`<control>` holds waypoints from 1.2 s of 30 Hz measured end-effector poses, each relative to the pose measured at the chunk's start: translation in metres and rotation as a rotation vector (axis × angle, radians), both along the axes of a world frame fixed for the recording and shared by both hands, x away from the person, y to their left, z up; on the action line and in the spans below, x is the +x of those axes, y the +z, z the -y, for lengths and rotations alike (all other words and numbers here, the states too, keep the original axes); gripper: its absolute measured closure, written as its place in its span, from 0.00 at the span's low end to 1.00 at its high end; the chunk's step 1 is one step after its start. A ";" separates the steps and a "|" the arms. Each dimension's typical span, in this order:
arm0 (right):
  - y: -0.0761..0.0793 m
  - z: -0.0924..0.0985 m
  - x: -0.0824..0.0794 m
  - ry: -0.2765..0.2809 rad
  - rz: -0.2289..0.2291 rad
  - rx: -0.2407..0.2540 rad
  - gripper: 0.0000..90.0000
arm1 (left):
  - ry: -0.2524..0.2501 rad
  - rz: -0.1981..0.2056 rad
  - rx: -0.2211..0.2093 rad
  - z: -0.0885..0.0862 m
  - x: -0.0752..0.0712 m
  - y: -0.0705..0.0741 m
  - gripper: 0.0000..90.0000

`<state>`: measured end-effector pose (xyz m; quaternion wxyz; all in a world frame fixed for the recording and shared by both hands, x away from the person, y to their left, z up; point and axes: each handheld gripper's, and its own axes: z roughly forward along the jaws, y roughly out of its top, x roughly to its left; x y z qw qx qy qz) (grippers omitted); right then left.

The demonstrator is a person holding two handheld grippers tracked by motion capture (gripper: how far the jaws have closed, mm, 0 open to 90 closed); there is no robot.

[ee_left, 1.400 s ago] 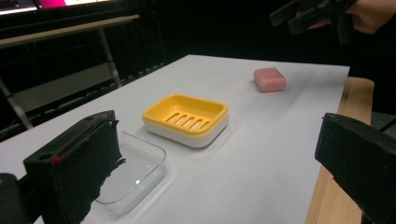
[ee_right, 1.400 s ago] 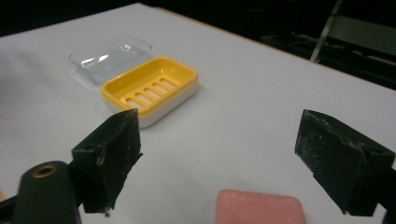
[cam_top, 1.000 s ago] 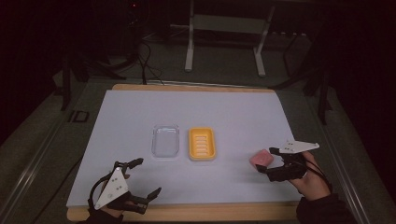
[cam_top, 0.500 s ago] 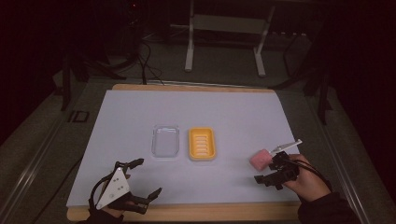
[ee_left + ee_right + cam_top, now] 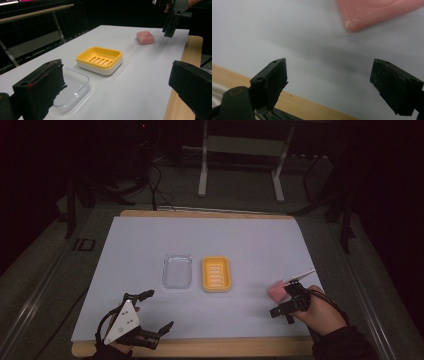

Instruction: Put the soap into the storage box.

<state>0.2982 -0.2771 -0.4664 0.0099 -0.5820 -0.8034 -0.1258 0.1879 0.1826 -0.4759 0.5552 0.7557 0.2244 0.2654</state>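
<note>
1. High view: pink soap bar [image 5: 276,291] lies flat on the white table sheet [image 5: 250,240], at the right side, near the front edge, well apart from the yellow soap dish [image 5: 216,274] and the clear lid [image 5: 177,271] at centre.
2. Right gripper [image 5: 286,300] sits just beside the soap on its near side, tilted down toward it. Its jaws have just been opening and stand wide with nothing between them. Right gripper view confirms it: both pads [image 5: 277,75] hang over bare sheet and the soap's corner [image 5: 372,11] is ahead of them, not touching.
3. Left gripper [image 5: 156,310] rests at front left, jaws spread wide, holding nothing. Its own view looks across the lid [image 5: 72,87] and dish [image 5: 100,60] to the soap [image 5: 145,37].
4. Handling, my read: small, light, stiff block with rounded edges. The surface looks dry (some pale chalky flecks), but soap is slick under pressure, so it can squirt out of a hard pinch.
5. Grip point: across the two long flat sides, at mid-length, pads low and square to the faces. Avoid the rounded corners.
6. Risk: the bar sits low, so the pads must nearly touch the sheet without snagging it.
</note>
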 end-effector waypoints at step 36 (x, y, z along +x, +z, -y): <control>0.026 -0.016 0.066 -0.801 -0.084 -0.027 0.24 | -0.013 0.013 -0.009 0.001 -0.005 0.002 0.01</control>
